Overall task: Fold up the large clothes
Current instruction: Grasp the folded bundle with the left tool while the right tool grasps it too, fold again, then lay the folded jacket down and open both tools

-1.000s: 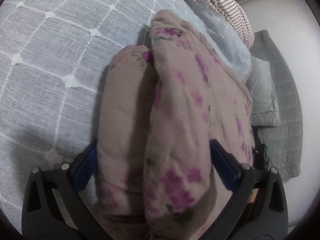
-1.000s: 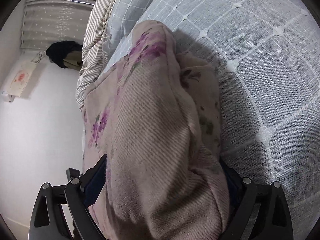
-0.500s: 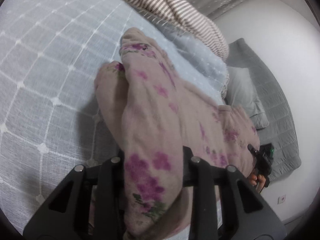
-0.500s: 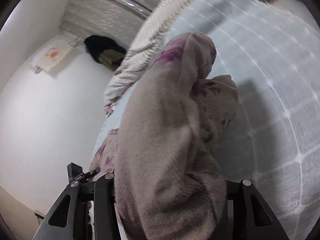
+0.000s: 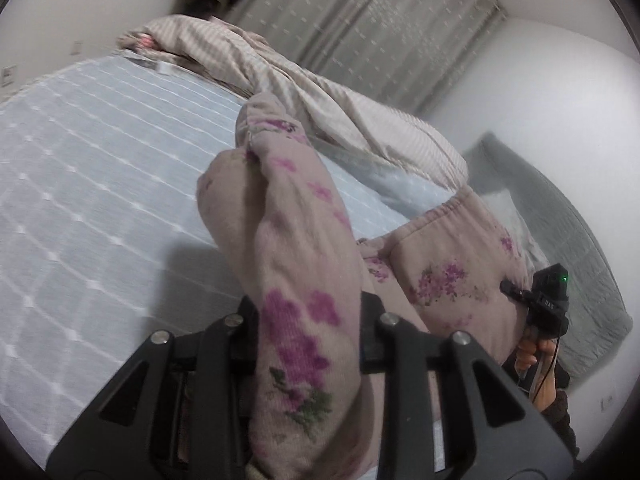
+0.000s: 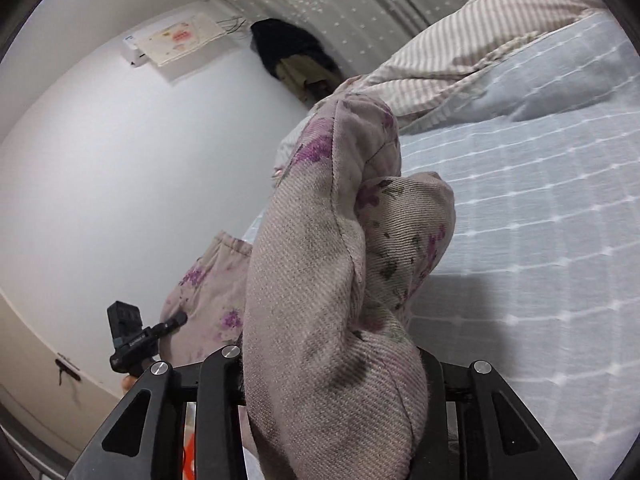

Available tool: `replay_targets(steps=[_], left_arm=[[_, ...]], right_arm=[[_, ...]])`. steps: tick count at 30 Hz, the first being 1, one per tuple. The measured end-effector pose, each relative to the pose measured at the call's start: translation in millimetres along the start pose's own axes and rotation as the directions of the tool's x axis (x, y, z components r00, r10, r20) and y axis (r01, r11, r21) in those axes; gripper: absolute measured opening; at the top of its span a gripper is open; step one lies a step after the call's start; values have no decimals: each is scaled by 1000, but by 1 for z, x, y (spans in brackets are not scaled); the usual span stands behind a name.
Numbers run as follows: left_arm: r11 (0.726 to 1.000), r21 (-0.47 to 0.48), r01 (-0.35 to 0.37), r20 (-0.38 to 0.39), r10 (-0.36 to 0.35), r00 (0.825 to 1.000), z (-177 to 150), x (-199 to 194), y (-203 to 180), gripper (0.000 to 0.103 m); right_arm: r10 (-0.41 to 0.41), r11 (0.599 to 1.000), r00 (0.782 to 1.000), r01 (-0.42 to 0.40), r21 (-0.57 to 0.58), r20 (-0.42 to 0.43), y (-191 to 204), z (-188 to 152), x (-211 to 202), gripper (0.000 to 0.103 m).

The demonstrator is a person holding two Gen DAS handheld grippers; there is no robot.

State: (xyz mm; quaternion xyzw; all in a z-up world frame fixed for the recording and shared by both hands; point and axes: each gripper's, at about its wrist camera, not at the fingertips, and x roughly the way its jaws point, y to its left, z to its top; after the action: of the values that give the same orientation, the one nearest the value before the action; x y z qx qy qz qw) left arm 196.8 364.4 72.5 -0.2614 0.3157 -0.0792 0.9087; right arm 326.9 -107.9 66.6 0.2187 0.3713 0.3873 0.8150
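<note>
Garment [image 5: 304, 264], pinkish-beige fleece w/ purple flower print, is bunched and lifted above the bed [image 5: 80, 200], near its edge by the white wall. Left gripper [image 5: 308, 328] has both fingers clamped on one thick fold of it; cloth fills the gap betw. the jaws and bulges out ahead. Right gripper [image 6: 332, 372] pinches another bunch of the same garment [image 6: 332, 280], jaws closing, pads pressed into the fabric on both sides. Betw. the two grips the rest of it sags; an elastic-looking hem shows in the left view. From the left cam, the right gripper's body [image 5: 548, 300] and the hand [image 5: 536, 356] on it show beside the cloth. Bed cover is pale blue w/ a white grid. Striped blanket [image 5: 320, 92] is heaped along the far edge, curtain [image 5: 380, 20] behind. Grey quilt [image 5: 560, 220] lies on the floor by the wall.
</note>
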Motion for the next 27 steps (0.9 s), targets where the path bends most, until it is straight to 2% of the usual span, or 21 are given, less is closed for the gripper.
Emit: replay_targets(steps=[2, 4, 5, 6, 8, 9, 10, 11, 12, 14, 16, 18, 21, 23, 25, 27], left_arm=[[998, -32, -50, 34, 51, 998, 2, -17, 33, 36], [988, -64, -139, 4, 140, 990, -4, -16, 63, 46], [975, -85, -205, -27, 203, 979, -10, -12, 78, 50], [951, -109, -291, -80, 283, 956, -18, -4, 99, 51], [888, -135, -440, -183, 414, 892, -33, 9, 130, 51], [869, -147, -473, -189, 444, 876, -41, 10, 144, 51], [873, -169, -457, -170, 431, 886, -45, 7, 152, 59], [881, -203, -428, -145, 405, 903, -48, 2, 158, 65], [879, -232, -417, -130, 397, 909, -49, -2, 161, 67], [876, -235, -420, -123, 402, 907, -46, -4, 157, 68], [868, -212, -448, -128, 430, 894, -43, -5, 147, 70], [868, -184, -462, -121, 447, 886, -44, -7, 130, 77], [866, -120, -485, -91, 477, 874, -54, -16, 96, 84], [856, -71, -511, -72, 507, 859, -60, -18, 71, 89], [844, -32, -535, -70, 532, 844, -67, -19, 49, 94], [837, -5, -547, -70, 545, 835, -79, -21, 25, 97]], right_arm=[[9, 1000, 1000, -9, 3, -19, 5, 4, 29, 40], [-15, 1000, 998, 16, 18, -62, 4, 7, 57, 43], [-58, 998, 993, 61, 32, -105, 0, 3, 77, 44], [-92, 995, 986, 97, 35, -138, -7, 0, 86, 45], [-226, 972, 953, 233, 11, -204, -22, -9, 107, 52], [-303, 952, 929, 307, -11, -214, -28, -17, 111, 52], [-358, 931, 905, 364, -19, -228, -39, -21, 112, 53], [-352, 931, 906, 365, 12, -237, -51, -26, 109, 54], [-325, 935, 915, 349, 63, -239, -65, -29, 103, 54], [-292, 936, 935, 323, 141, -201, -81, -33, 84, 60], [-301, 933, 941, 324, 157, -156, -86, -29, 65, 61], [-308, 935, 945, 322, 147, -109, -79, -28, 47, 62], [-296, 950, 955, 296, 103, -20, -61, -30, 12, 73], [-327, 944, 944, 325, 64, 28, -43, -31, -6, 80], [-364, 931, 930, 363, 30, 51, -30, -40, -20, 82], [-396, 918, 917, 396, 3, 52, -20, -54, -33, 84]])
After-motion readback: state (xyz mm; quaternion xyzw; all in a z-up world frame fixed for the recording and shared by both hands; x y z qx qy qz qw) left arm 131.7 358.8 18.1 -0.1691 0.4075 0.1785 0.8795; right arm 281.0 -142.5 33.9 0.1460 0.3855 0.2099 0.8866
